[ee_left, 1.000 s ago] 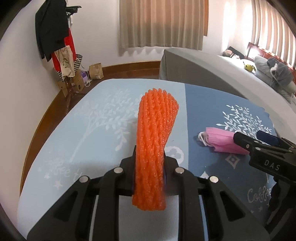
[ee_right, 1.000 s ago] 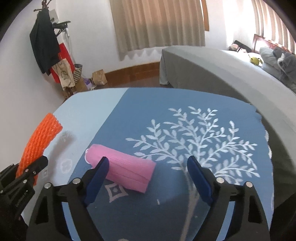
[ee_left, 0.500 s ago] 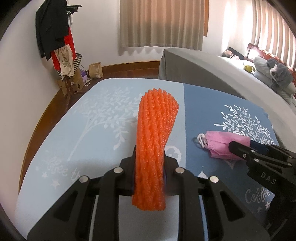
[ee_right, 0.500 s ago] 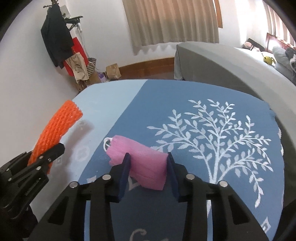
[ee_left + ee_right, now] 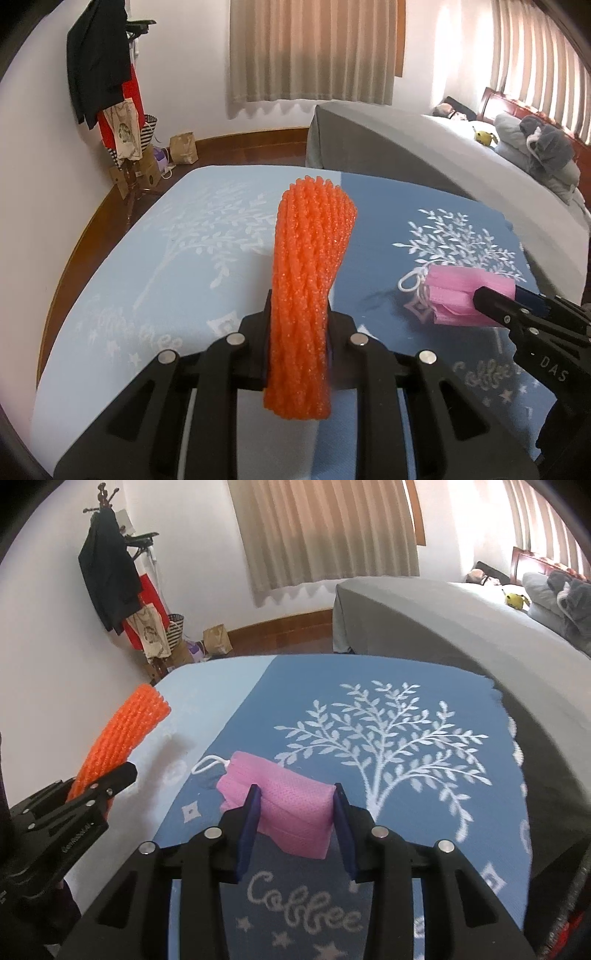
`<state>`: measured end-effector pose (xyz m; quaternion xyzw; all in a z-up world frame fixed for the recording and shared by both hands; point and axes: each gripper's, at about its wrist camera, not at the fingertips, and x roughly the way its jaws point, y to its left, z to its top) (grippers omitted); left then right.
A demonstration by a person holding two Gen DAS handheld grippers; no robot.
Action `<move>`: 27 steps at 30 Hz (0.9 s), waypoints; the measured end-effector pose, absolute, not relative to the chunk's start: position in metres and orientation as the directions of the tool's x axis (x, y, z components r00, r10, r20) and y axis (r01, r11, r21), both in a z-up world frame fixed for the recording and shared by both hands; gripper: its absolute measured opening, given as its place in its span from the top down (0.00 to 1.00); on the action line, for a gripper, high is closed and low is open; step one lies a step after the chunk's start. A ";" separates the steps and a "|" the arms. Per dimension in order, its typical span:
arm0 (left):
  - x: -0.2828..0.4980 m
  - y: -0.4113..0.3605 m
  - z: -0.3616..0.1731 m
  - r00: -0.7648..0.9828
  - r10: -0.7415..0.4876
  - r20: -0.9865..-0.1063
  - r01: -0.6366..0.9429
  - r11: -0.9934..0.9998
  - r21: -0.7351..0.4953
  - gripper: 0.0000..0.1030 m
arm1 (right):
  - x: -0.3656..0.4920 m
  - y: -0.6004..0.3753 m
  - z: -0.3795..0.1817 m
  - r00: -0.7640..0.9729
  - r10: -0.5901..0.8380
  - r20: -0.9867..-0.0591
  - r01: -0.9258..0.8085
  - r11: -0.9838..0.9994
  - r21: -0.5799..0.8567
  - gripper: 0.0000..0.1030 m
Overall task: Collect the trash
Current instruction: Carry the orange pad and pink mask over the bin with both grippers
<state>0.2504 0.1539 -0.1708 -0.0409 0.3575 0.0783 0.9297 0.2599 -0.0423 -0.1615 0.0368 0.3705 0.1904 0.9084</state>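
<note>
Left gripper (image 5: pixel 297 325) clamped on orange foam net (image 5: pixel 310 266), standing upright between the jaws, top end free above the tablecloth (image 5: pixel 177 258). Right gripper (image 5: pixel 295 812) clenched on folded pink face mask (image 5: pixel 284 801), white ear loop trailing toward 10 o'clock. Mask apparently lifted just off the cloth; contact underneath not clear. From left camera, mask at 3 o'clock of the net. Grey bed (image 5: pixel 424 155) at 1 o'clock.
</note>
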 end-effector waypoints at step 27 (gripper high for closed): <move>0.174 0.076 -0.090 0.821 0.033 -0.570 -0.052 0.998 -0.017 0.80 | 0.168 -0.129 -0.071 0.782 0.352 -0.515 -0.276 0.936 0.219 0.63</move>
